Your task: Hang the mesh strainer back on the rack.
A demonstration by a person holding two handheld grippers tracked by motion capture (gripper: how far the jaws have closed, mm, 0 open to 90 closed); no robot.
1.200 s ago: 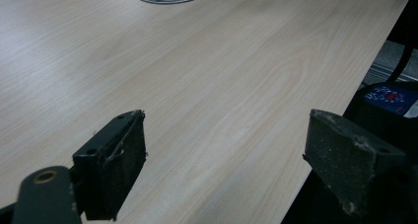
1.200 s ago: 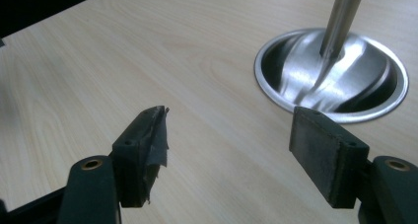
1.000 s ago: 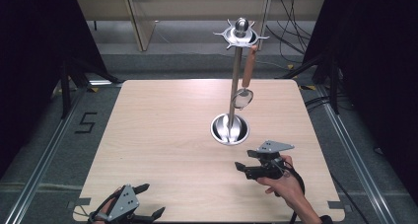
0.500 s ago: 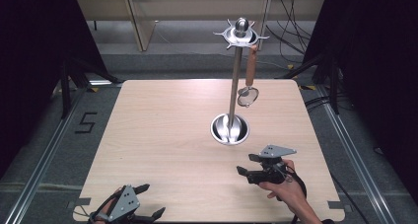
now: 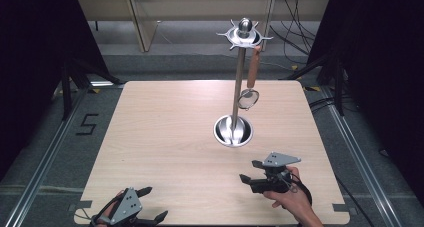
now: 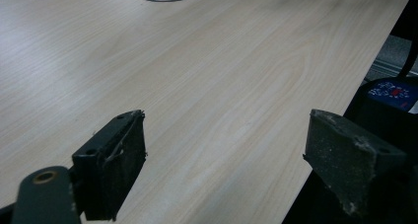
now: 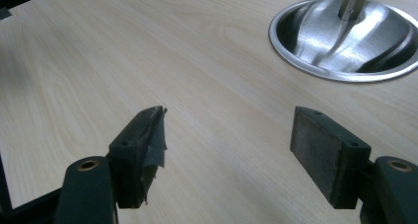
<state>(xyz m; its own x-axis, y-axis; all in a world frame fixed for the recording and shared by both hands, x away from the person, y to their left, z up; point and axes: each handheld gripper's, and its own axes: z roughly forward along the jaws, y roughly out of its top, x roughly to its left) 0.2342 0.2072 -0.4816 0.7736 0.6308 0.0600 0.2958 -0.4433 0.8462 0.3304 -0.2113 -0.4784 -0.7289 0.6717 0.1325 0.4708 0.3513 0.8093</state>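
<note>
Two tongs sit at the near edge of the wooden surface [image 5: 165, 137], both empty. Left tongs [image 5: 150, 207] lie at the near-left corner, jaws spread wide over bare wood. Right tongs [image 5: 252, 172], held in the person's right hand [image 5: 290, 197], hover low at the near right, jaws likewise wide and gripping nothing. Just beyond them stands the utensil stand, its round steel base [image 5: 233, 131] touching the surface and its pole [image 5: 239, 87] rising to a spoked hook ring [image 5: 244, 34]. A small strainer [image 5: 248, 98] with a brown wooden handle [image 5: 253, 67] hangs from one hook, beside the pole and clear of the base. Judged step: approach, with nothing yet grasped. The next move likely calls for raising the right tongs past the base to the handle, closing on it, then lifting upward to free it from the hook.
</note>
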